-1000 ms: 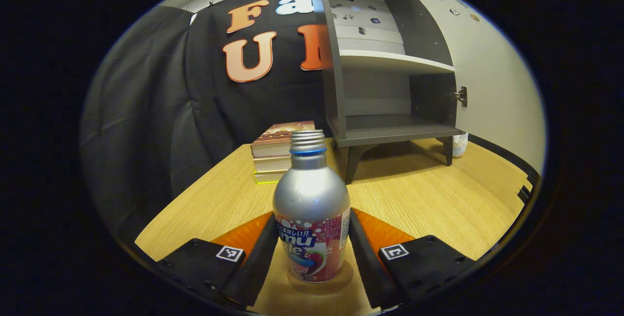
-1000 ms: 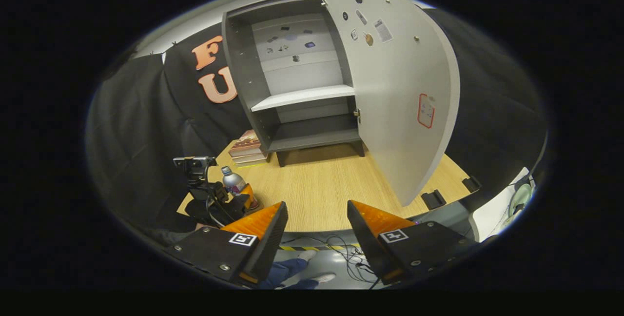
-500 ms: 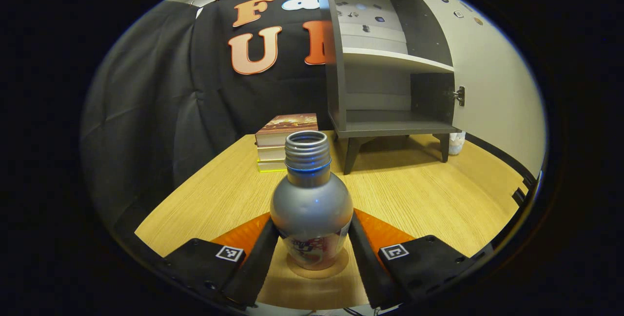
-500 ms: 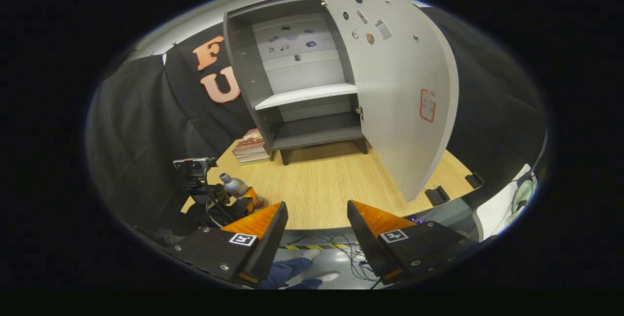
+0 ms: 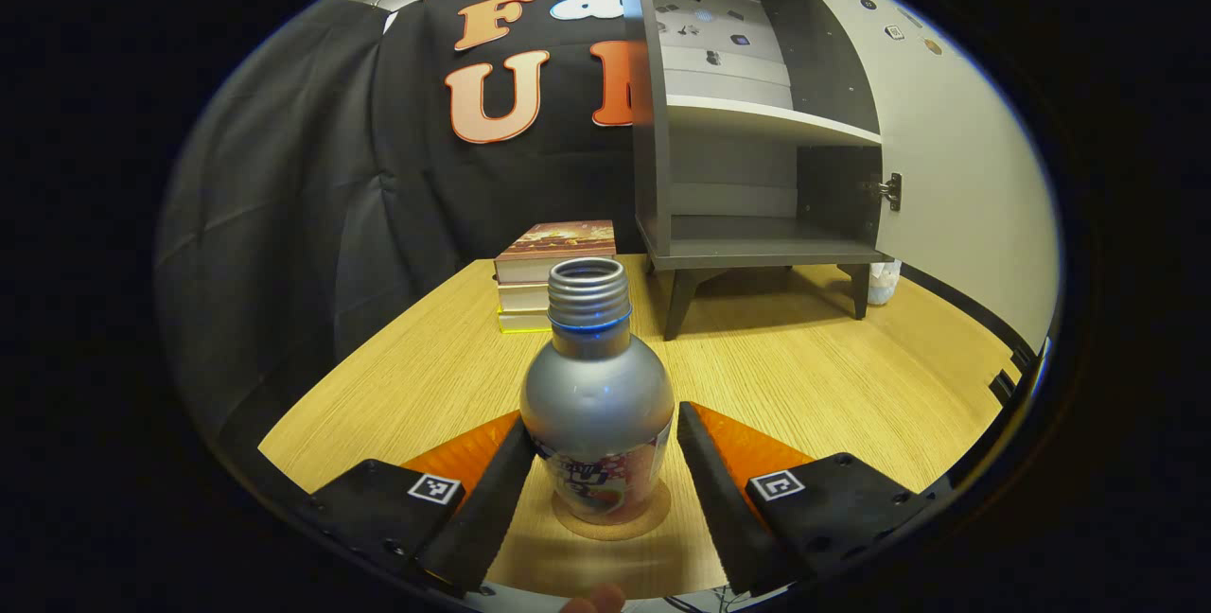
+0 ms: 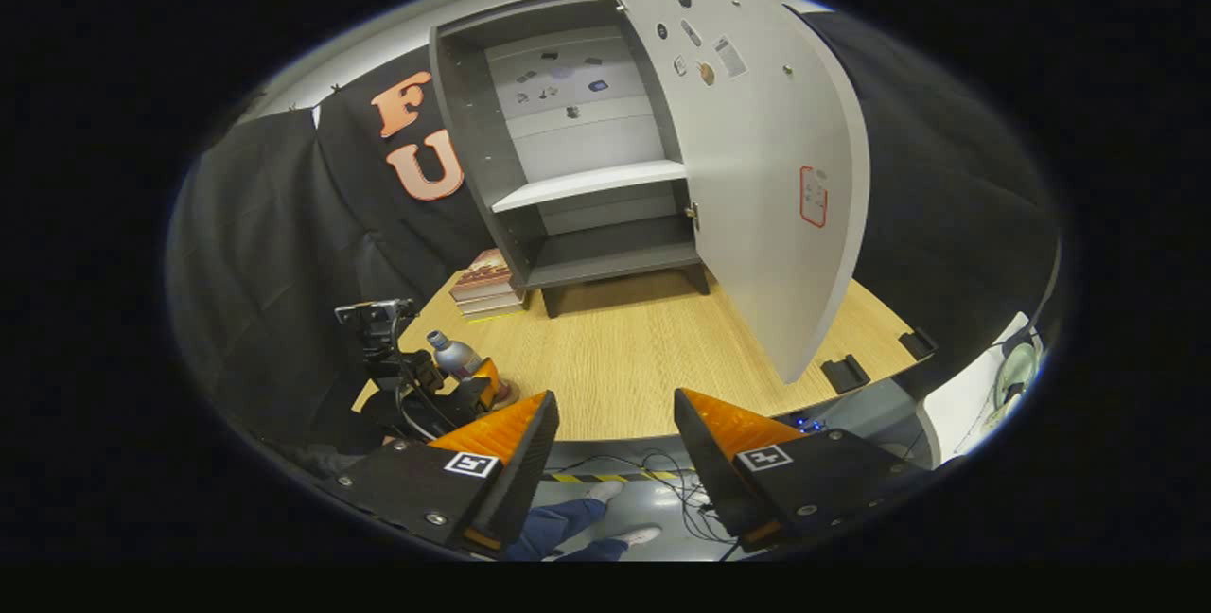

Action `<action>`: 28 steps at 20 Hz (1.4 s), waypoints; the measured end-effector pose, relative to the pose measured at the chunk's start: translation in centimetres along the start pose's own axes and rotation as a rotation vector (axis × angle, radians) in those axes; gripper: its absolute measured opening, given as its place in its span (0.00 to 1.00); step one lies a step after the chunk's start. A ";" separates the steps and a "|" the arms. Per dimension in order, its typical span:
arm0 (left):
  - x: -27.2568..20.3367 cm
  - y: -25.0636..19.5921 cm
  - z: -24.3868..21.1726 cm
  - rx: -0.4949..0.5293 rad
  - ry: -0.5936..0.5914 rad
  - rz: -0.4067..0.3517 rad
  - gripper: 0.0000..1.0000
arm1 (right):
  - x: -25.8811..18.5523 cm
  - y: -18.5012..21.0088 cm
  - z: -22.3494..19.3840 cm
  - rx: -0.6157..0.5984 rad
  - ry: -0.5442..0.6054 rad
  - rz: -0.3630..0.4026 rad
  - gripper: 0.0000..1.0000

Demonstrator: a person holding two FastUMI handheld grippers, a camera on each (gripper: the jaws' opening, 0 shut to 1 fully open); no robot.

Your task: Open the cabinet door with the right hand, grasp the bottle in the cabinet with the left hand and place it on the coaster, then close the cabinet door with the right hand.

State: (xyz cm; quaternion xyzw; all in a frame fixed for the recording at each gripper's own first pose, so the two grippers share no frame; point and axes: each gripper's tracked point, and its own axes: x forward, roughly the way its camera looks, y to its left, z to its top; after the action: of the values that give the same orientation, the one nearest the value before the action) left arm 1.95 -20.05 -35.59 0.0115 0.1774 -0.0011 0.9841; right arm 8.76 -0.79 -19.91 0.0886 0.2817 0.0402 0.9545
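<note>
Between the fingers of the left gripper (image 5: 598,462) stands the capless silver metal bottle with a red and blue printed label (image 5: 598,424), upright on the round brown cork coaster (image 5: 611,520). The fingers flank it with a thin gap on each side, so the jaws are parted and not pressing. The label's print is curved away and partly covered by the fingers; its writing cannot be made out. A fingertip is cut off at the lower edge of this view.

Ahead, on the light wooden table (image 5: 814,376), lies a stack of three books (image 5: 551,274), the cover too blurred to read. Beyond and to the right stands the dark grey cabinet with a pale shelf (image 5: 747,121), its white door (image 5: 956,159) swung open, small stickers on it too tiny to read.

The right gripper (image 6: 615,443) hangs over the table's near edge, fingers wide apart and empty. Ahead and to its left the left gripper (image 6: 473,384) flanks the bottle (image 6: 452,356); farther off, the door (image 6: 766,178) carries a red-bordered label, illegible.
</note>
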 end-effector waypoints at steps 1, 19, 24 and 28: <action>0.0 0.0 0.3 0.003 -0.005 0.003 0.96 | -0.1 0.0 0.0 -0.001 -0.003 0.001 0.77; -7.9 -3.9 20.5 0.011 -0.248 -0.075 0.95 | -9.5 -8.4 16.4 -0.009 -0.441 -0.092 0.76; -8.5 -5.6 22.4 0.007 -0.263 -0.084 0.94 | -10.2 -14.6 20.6 0.016 -0.492 -0.157 0.78; -8.1 -6.4 23.2 0.013 -0.261 -0.070 0.95 | -8.7 -16.9 22.5 0.010 -0.508 -0.147 0.78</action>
State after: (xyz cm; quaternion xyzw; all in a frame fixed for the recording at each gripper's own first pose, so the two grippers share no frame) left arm 2.47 -26.99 -11.13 0.0115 0.0481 -0.0382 0.9980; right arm 14.17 -21.80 0.07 0.0796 0.0388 -0.0542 0.9946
